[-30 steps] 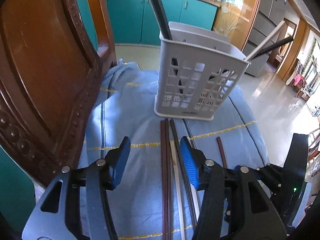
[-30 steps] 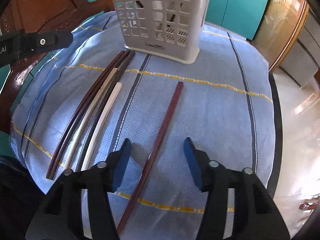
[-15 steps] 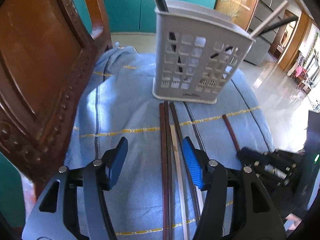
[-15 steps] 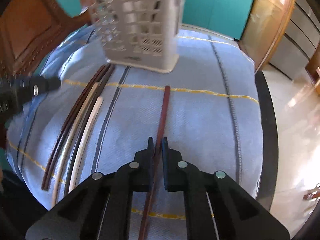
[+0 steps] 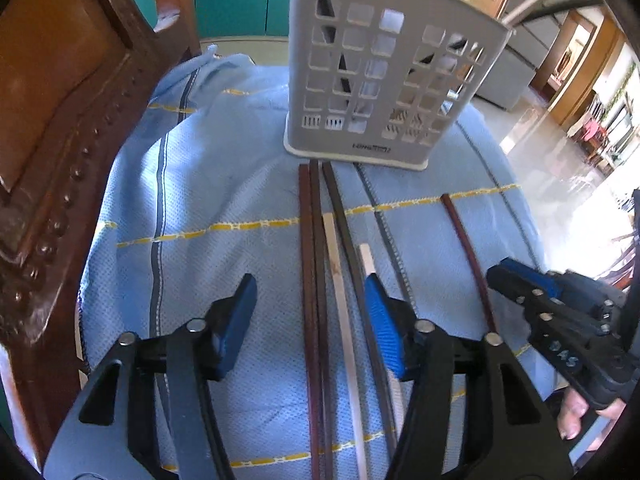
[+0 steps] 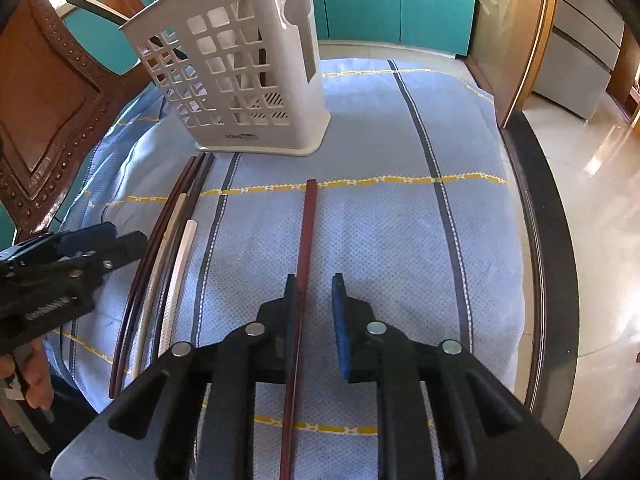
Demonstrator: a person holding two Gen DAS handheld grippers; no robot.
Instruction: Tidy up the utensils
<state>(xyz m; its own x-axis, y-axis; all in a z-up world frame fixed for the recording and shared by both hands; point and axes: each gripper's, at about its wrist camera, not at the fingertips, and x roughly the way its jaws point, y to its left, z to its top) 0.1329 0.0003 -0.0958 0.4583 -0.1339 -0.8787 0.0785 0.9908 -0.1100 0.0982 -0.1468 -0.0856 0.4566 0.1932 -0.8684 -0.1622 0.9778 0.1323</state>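
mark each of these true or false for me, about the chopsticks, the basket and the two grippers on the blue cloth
1. The white basket stands upright on the blue cloth. True.
2. The right gripper is clamped shut on the lone red-brown chopstick. False: its jaws are apart, the stick beside its left finger.
3. The left gripper is open over the chopstick bundle. True.
4. The basket is empty. False: sticks show through its holes.

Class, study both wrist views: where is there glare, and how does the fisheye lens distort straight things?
Left wrist view: sun glare washes out the floor at right; the chopsticks look bowed. Right wrist view: glare on the floor again; the chopsticks at left curve strongly, and dark corners frame the image.
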